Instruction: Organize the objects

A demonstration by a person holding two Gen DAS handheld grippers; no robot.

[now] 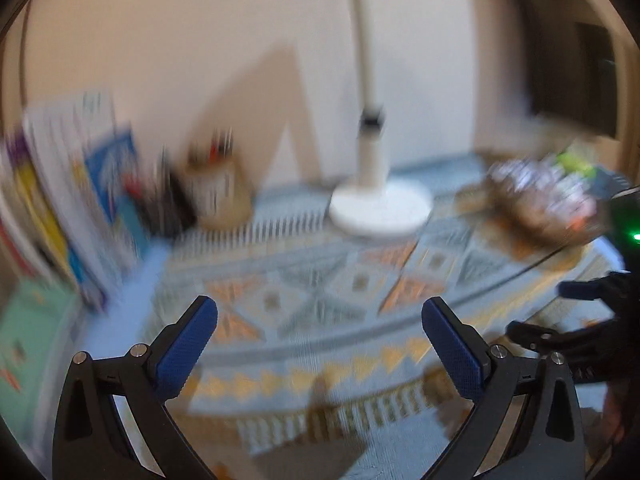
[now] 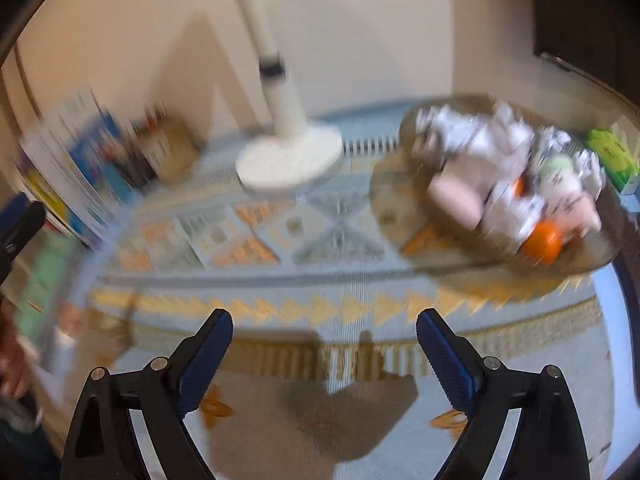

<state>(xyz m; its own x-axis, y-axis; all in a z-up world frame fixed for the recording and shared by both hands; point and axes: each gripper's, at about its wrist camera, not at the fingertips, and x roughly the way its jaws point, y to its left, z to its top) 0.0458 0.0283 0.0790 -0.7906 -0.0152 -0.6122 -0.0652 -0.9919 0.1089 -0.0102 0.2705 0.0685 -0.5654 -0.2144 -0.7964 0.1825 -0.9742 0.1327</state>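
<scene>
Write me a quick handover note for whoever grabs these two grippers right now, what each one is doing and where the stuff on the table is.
Left gripper: open, empty, above the patterned tablecloth.
Right gripper: open, empty, near the table's front edge.
Tray on the right: heaped with crumpled wrappers and an orange.
Green box beyond the tray.
White lamp base at centre back; pen holder and books at left.
Done: nothing evident. Left: apparently everything; the views are motion-blurred, so recheck before grasping.
</scene>
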